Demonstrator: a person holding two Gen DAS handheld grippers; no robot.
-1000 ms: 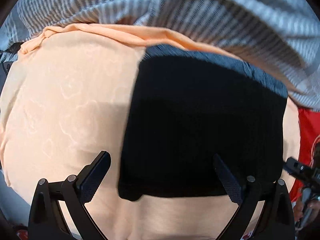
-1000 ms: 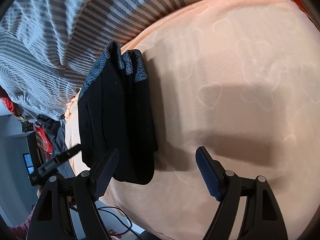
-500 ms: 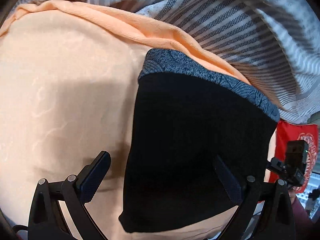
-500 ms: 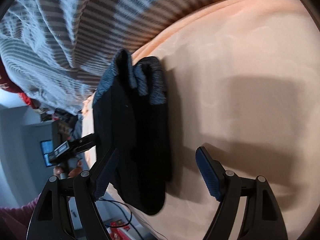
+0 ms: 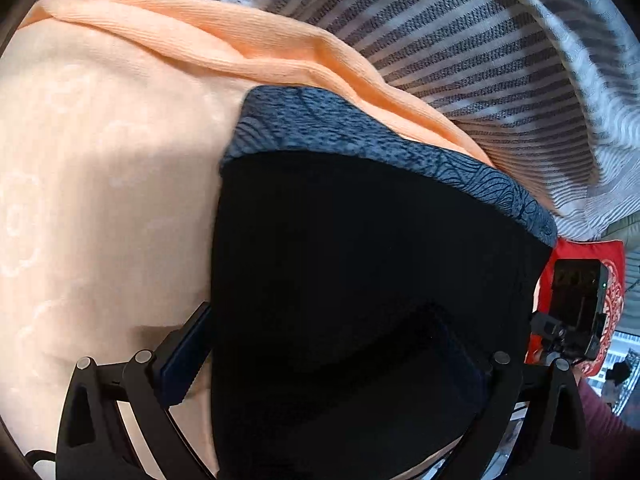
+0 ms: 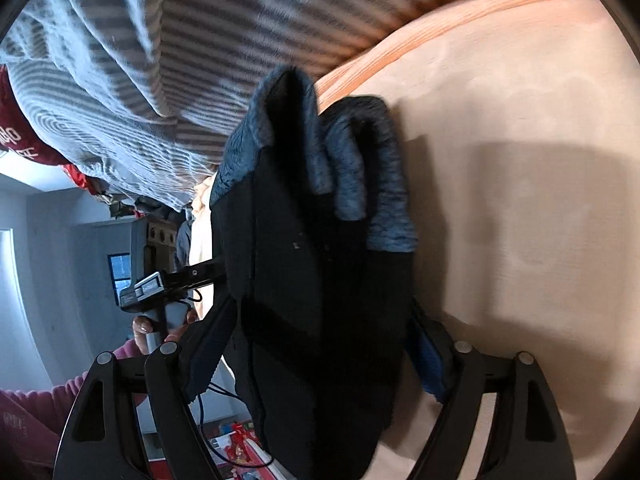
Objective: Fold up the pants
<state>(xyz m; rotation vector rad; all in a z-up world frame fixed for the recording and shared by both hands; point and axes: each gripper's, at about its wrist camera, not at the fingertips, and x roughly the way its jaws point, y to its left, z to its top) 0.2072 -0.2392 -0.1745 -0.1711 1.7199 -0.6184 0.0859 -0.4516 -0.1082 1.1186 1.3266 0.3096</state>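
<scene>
Both our grippers stand wide apart around the folded black pants (image 5: 360, 280): the left gripper (image 5: 332, 364) straddles their near edge on the peach bed sheet (image 5: 100, 180), the right gripper (image 6: 316, 360) their end. Only the right wrist view shows the blue-grey waistband layers (image 6: 360, 168) doubled, and our left hand (image 6: 160, 328). Beyond lies a striped blanket (image 5: 480, 60).

We're in a home bedroom: bed with peach sheet (image 5: 100, 200), grey striped duvet (image 5: 500, 72) bunched at its edge, red cushion (image 5: 612, 280), room window (image 6: 120, 268) beyond.
</scene>
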